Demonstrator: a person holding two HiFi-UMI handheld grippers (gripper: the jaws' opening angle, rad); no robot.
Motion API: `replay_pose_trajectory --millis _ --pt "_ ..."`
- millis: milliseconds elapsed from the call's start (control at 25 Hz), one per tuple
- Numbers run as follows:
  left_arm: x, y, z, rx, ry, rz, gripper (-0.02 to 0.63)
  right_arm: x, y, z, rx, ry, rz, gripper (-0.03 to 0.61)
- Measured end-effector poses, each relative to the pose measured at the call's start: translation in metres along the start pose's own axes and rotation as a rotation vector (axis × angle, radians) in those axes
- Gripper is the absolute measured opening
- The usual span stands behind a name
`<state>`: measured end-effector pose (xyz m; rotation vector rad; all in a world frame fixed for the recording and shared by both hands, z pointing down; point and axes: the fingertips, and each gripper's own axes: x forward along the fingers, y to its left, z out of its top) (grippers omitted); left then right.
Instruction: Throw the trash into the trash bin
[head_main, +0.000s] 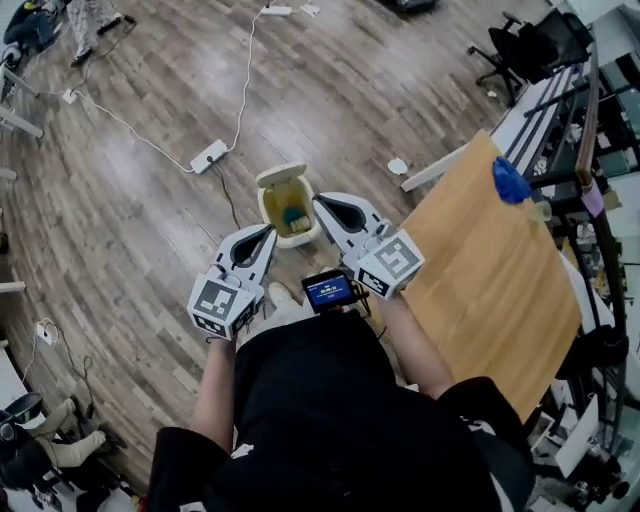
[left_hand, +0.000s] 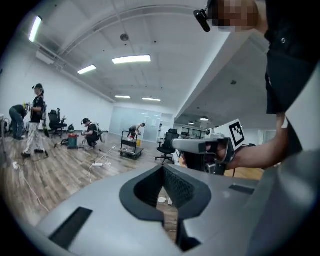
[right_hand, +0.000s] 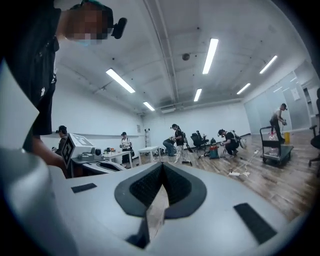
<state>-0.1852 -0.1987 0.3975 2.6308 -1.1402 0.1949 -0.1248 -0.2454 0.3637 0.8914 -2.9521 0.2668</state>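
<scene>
Cream trash bin (head_main: 270, 222) open; left gripper (head_main: 271, 231), right gripper (head_main: 318, 198) closed; screen (head_main: 328, 290) text unreadable.

No legible txt anywhere.

We see a white power strip (head_main: 209, 156) with its cable lying on the plank floor (head_main: 130, 250). A black office chair (head_main: 520, 50) stands beyond a wooden tabletop (head_main: 490, 290), and a trolley (left_hand: 131, 147) stands near people (left_hand: 91, 132) across the room.
</scene>
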Motion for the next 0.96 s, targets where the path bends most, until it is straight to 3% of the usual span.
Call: replay_pose_trajectory --millis 200,320,600,960 --pt "-0.031 -0.014 0.058 0.106 -0.12 0.014 -0.005 0.006 0.048 0.044 -0.1 -0.072 0.086 -0.002" --pt "-0.043 -0.019 0.07 0.13 -0.16 0.037 -0.005 0.003 0.062 0.048 -0.116 -0.091 0.097 -0.002" --pt "-0.064 -0.016 0.067 0.024 -0.227 0.057 -0.005 0.001 0.072 0.058 -0.131 -0.1 0.103 -0.002" --pt "-0.066 -0.023 0.071 0.0 -0.261 0.06 -0.005 -0.007 0.077 0.06 -0.129 -0.091 0.112 -0.002"
